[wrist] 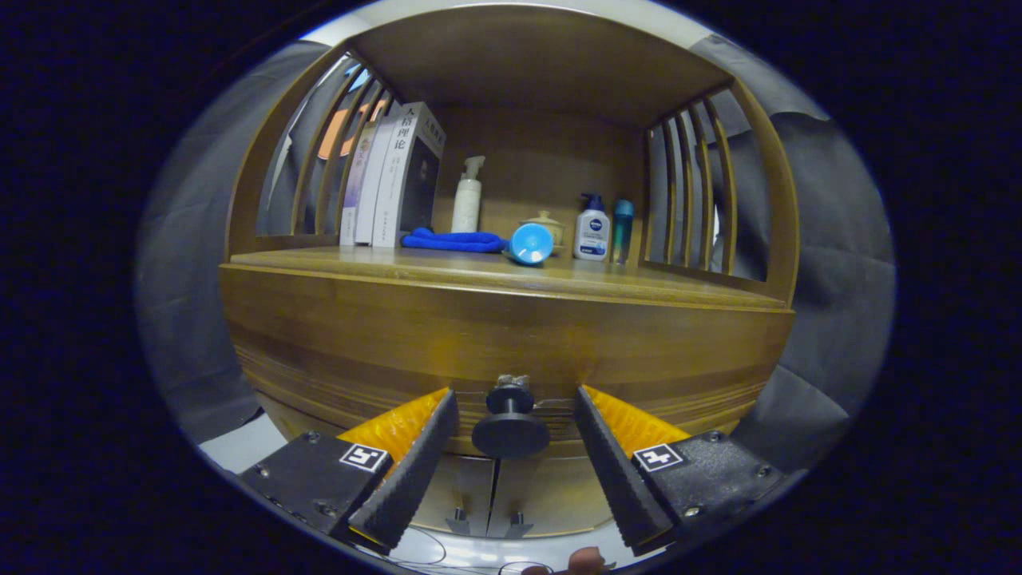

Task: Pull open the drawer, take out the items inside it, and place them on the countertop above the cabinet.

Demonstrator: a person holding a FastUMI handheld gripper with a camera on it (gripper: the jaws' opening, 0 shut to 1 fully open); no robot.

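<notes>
1. The gripper (511,459) stands wide apart, its two fingers flanking the drawer knob (510,423) with a clear gap on each side; neither finger touches the knob, and nothing is held.

2. The knob sits squarely between the fingers, a round dark disc on a short stem. The stem's axis runs straight out from the drawer front (511,339) toward the camera, in line with the fingers' own reach. This is the relation any pull turns on: the fingers would close sideways across the stem, and the pull would run back along that same axis.

3. The drawer front looks flush with the cabinet, so the drawer appears closed. What lies inside it is hidden.

4. On the countertop (639,283) above the drawer, toward its back edge, stand several things: books (391,176) at the left rear corner, a white pump bottle (467,196), a folded blue cloth (451,239), a blue cup lying on its side (530,243), a small lidded pot (547,224) behind it, a lotion bottle (592,228) and a slim teal bottle (623,230) toward the right.

5. Judgement: a closed drawer with goods on the countertop fits either a drawer yet to be emptied or one emptied and shut again; the pictures do not settle which.

6. Below the drawer, two cabinet doors (491,491) meet at a centre seam.
</notes>
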